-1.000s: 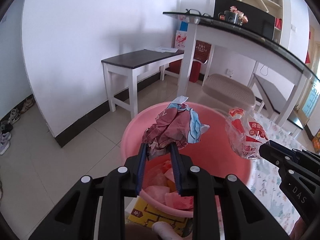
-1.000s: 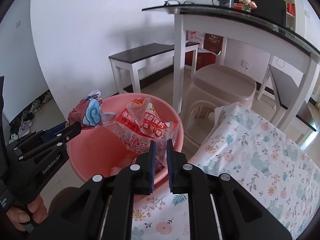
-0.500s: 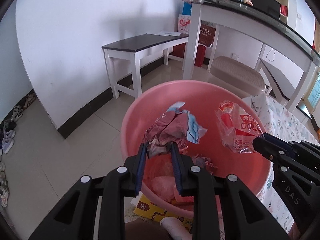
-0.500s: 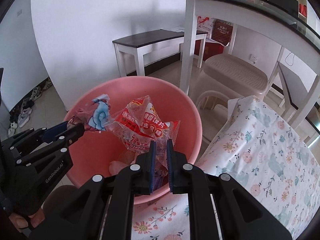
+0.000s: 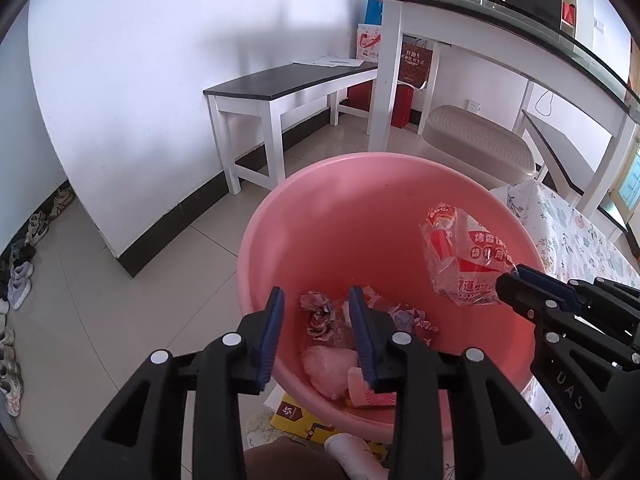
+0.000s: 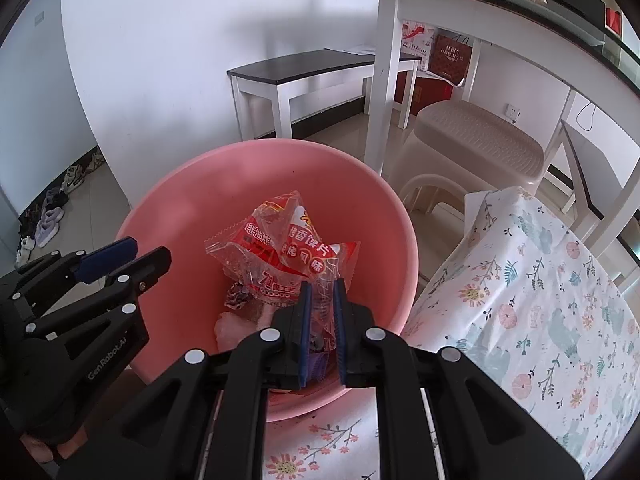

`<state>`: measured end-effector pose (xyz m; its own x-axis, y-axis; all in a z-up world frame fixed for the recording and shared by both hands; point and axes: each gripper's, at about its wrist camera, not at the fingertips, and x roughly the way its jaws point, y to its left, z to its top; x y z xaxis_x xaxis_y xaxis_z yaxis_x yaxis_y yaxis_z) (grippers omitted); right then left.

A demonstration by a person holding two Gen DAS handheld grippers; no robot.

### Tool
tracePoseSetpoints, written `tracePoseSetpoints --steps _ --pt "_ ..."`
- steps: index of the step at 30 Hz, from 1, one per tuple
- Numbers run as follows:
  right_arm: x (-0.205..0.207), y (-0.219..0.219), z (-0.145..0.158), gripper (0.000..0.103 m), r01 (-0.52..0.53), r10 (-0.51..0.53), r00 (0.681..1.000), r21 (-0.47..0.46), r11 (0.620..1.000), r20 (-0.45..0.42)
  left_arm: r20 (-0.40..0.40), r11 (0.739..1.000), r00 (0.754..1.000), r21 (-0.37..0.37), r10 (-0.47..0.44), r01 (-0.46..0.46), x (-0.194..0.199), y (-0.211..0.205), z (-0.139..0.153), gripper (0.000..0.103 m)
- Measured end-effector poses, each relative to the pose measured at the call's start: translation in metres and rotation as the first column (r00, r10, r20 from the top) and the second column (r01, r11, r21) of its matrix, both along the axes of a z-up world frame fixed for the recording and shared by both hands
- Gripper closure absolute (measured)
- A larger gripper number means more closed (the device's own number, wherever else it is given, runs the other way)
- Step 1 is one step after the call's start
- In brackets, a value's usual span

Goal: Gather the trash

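Change since before: crumpled wrapper (image 5: pixel 320 314) was no longer between the left jaws; it lay inside the pink basin (image 5: pixel 316 216), and both hands had come lower over it.
Left gripper (image 5: pixel 316 312): jaws had just been opening, released, with nothing between them, hanging above the basin's near side.
Basin content: the crumpled wrapper rested at the bottom, among other pink and red scraps.
Right gripper (image 6: pixel 320 296): jaws clenched on the lower edge of a clear red snack bag (image 6: pixel 284 252), which stood up above the middle of the basin.
Flowered cloth (image 6: pixel 540 280): covered the surface just right of the basin.
Step in hand: dropping the bag, I think.
Advice: open the right jaws fully while the bag is over the middle, because thin film may cling to one pad.
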<state>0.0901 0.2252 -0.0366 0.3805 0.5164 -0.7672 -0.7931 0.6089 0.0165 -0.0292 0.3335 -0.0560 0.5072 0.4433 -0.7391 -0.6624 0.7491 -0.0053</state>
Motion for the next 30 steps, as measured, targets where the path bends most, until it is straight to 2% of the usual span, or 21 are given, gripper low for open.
tracePoseSetpoints --steps 11,15,23,30 --pt "0.003 0.004 -0.009 0.091 -0.006 0.005 0.998 -0.014 1.0 -0.058 0.013 1.0 1.0 0.0 -0.001 0.001 -0.002 -0.002 0.003 0.062" --pt "0.002 0.003 -0.01 0.085 -0.01 0.01 0.998 -0.01 1.0 -0.058 0.015 1.0 1.0 0.002 -0.001 0.001 -0.003 -0.003 0.003 0.062" --pt "-0.001 0.001 -0.008 0.085 -0.014 0.014 0.999 -0.003 1.0 -0.052 0.017 1.0 1.0 -0.001 0.001 -0.001 -0.003 -0.004 0.003 0.061" --pt "-0.004 -0.007 -0.001 0.085 -0.007 0.007 0.999 0.02 1.0 -0.046 0.036 1.0 0.999 0.003 0.007 -0.007 -0.005 -0.006 0.012 0.054"
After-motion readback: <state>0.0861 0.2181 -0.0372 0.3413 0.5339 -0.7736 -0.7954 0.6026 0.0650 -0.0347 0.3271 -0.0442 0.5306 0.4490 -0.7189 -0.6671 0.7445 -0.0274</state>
